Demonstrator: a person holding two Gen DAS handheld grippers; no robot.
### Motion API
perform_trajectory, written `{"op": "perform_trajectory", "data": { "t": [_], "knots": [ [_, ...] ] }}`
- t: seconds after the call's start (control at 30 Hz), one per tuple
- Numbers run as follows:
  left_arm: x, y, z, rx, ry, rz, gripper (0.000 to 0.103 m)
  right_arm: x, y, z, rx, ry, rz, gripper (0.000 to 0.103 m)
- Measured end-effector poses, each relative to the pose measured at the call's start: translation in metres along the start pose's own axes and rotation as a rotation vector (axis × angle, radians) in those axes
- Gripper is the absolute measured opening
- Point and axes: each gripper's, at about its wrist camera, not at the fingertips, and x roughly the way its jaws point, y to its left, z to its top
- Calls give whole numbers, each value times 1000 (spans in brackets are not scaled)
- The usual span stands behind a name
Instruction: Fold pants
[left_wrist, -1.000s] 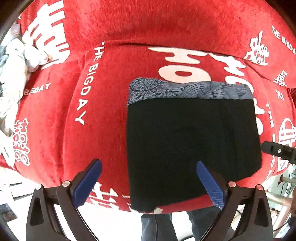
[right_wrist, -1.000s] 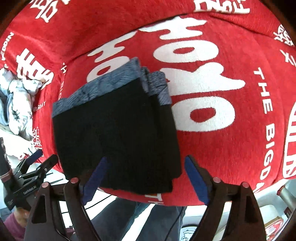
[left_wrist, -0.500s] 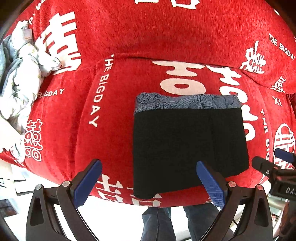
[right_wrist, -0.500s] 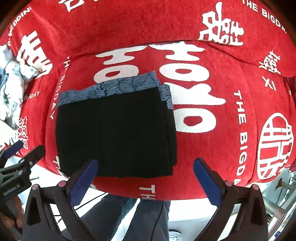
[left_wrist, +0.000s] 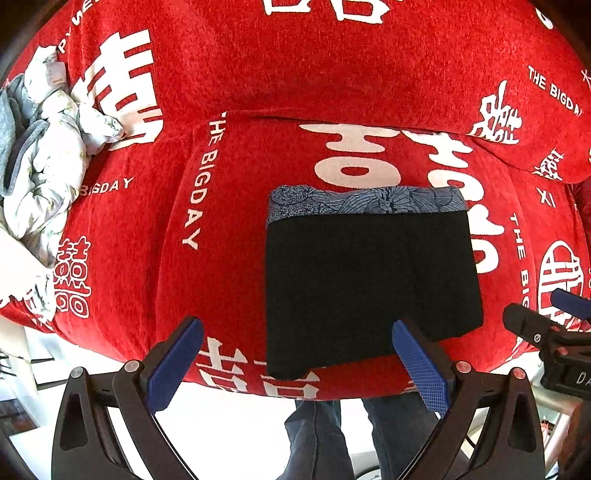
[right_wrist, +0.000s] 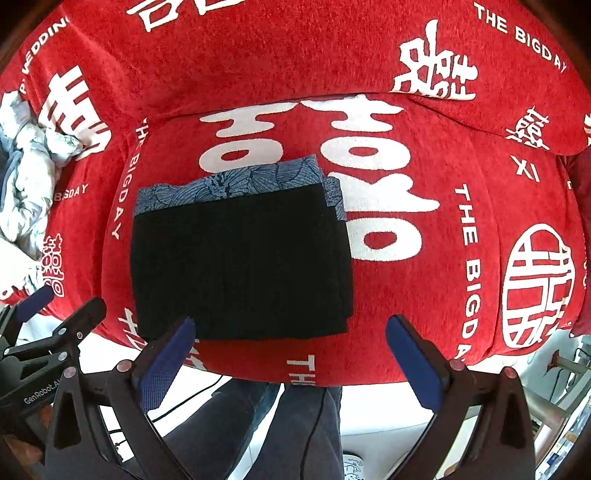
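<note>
The pants (left_wrist: 369, 284) lie folded into a compact dark rectangle on the red cushion (left_wrist: 229, 229), a blue patterned band along the edge at twelve o'clock. Seen from the right wrist, several layers stack at the three o'clock side, edges nearly flush, one patterned corner peeking out. The bundle sits close to the cushion's front edge, at six o'clock.

The left gripper (left_wrist: 295, 360) hangs above with jaws wide apart and nothing between them. The right gripper (right_wrist: 291, 360) also has its jaws spread fully, empty, above the bundle's near edge. Neither touches the cloth.

By the look of it, the folding is done or all but done: no leg trails loose and no hem hangs over the front. What might remain is only a tidy-up, squaring that stepped right edge.

A crumpled pale garment (left_wrist: 44, 177) lies off at nine o'clock, well apart. The person's legs (right_wrist: 280, 435) show below the cushion.
</note>
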Motion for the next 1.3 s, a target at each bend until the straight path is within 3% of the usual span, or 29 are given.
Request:
{"op": "perform_trajectory", "data": {
  "t": [0.4, 1.03, 1.3],
  "knots": [
    [-5, -3, -2, -6, 29, -16, 102, -6, 14, 0, -54, 4, -51, 103],
    [-5, -4, -5, 2, 37, -22, 102, -7, 16, -2, -51, 1, -60, 103],
    [-11, -9, -3, 44, 6, 58, 102, -6, 20, -2, -56, -1, -62, 103]
  ]
}}
